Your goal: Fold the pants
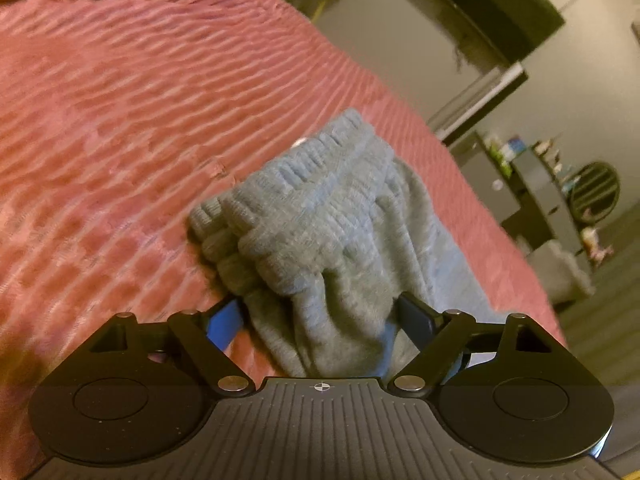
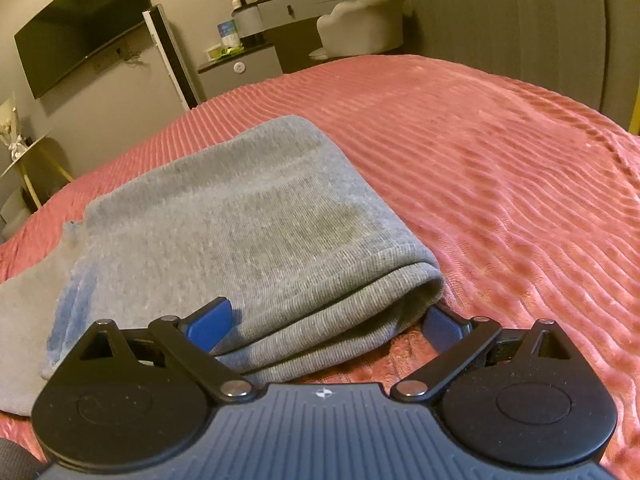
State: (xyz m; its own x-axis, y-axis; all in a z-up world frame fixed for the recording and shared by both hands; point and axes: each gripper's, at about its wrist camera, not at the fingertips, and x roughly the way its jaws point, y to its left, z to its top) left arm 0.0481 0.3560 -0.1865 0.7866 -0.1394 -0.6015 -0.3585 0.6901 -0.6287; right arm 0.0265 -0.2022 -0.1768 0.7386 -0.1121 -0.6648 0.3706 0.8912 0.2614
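Left wrist view: camera sits just behind the left claw and looks forward along its fingers, rolled so the bed slopes down to the right. Very near the gathered waistband of the pants; the wall TV and vanity lie beyond the bed edge.

Right wrist view: camera just behind the right claw, near level and low over the bed, close to the folded pants.

Shared: pants, pink bed cover, TV, vanity.
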